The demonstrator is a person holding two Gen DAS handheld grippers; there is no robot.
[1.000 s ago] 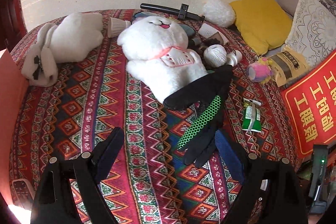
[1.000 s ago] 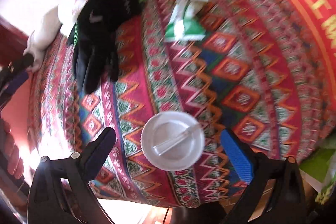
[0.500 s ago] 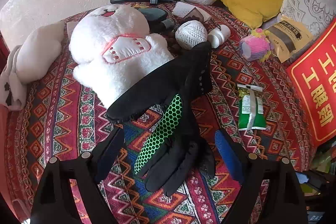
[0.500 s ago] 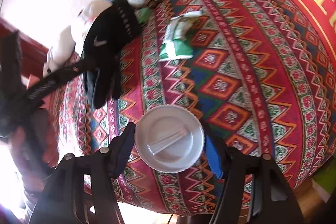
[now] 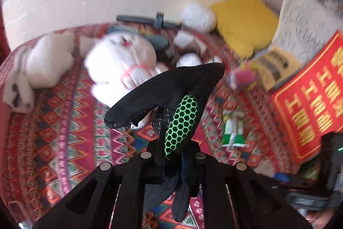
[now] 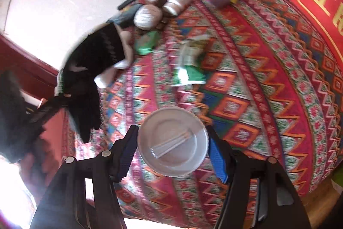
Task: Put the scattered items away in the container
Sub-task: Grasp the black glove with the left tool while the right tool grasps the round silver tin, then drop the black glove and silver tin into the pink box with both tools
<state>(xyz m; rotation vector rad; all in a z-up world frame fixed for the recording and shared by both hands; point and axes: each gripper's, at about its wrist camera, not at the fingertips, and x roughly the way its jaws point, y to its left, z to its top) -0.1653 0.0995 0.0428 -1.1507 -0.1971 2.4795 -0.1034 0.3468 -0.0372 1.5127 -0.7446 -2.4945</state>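
Fingers of the left gripper are pressed together on a black glove, pinching it near its green honeycomb panel; the glove's cuff end juts forward and upward over the patterned bedspread, while its dark finger ends dangle below the jaws. In the right wrist view the same glove hangs clear of the cloth at the left, with the dark left gripper blurred beside it. The right gripper stands about half open around a round white lid, its blue-padded fingers against the lid's ribbed rim on both sides; the lid faces the camera and has a raised clear bar across its middle. Whether the lid is lifted off the bedspread cannot be told. Scattered on the cloth are a large white plush toy, a second white plush at the left, a ball of white yarn, a green-and-white packet and a pink knitted toy. A yellow cushion and a red sign with gold characters lie toward the right. No container is clearly identifiable in either view.
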